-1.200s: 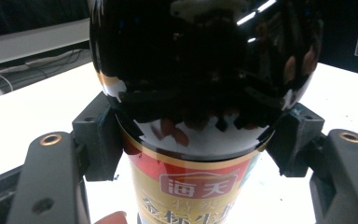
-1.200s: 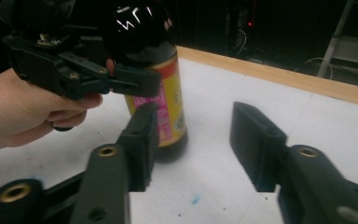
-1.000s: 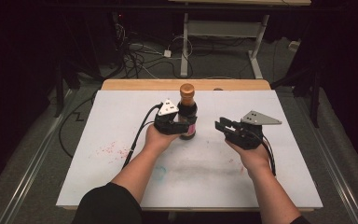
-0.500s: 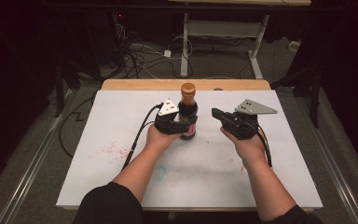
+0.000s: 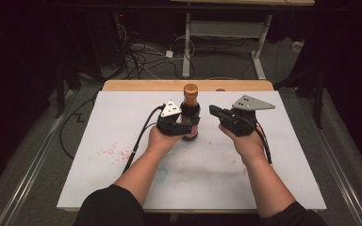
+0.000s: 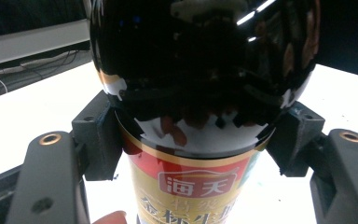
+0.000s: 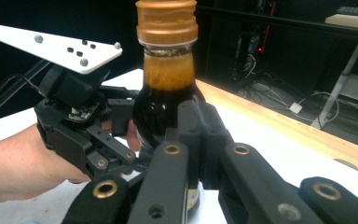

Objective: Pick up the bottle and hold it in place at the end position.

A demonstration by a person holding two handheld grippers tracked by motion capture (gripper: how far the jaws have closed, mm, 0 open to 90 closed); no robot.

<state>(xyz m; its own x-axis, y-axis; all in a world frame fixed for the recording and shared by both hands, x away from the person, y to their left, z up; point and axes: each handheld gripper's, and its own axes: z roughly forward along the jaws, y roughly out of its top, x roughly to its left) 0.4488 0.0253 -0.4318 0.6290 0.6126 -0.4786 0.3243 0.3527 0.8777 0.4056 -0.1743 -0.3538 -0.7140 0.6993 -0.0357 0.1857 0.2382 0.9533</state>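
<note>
Your left gripper point(image 5: 185, 123) is pinching the dark glass sauce bottle with the orange-gold screw cap point(image 5: 190, 113), which stands upright on the white table sheet point(image 5: 122, 117), a little beyond the middle of the table and close to its wooden far edge point(image 5: 136, 85). In the left gripper view the two black jaws sit flat against opposite sides of the bottle point(image 6: 200, 93), just at the top of its red and gold label point(image 6: 191, 196) (the label carries Chinese characters, too cropped to read in full). Your left hand point(image 5: 162, 139) wraps the gripper body from behind, and its grey three-cornered plate point(image 5: 171, 108) lies just beside the bottle's neck.

Your right gripper point(image 5: 215, 111) hangs in the air just to the right of the bottle, not touching it, with its jaws pointing toward the bottle's shoulder. In the right gripper view the jaws are pressed together with nothing between them point(image 7: 200, 135), and the bottle point(image 7: 168, 88) rises right behind their tips, its cap point(image 7: 166, 21) well above them. That view also shows your left gripper point(image 7: 135, 135) clamped on the bottle's far side.

The sheet has faint red specks point(image 5: 111, 151) near your left forearm and a pale blue-green smear point(image 5: 162, 173) nearer to you.
</note>
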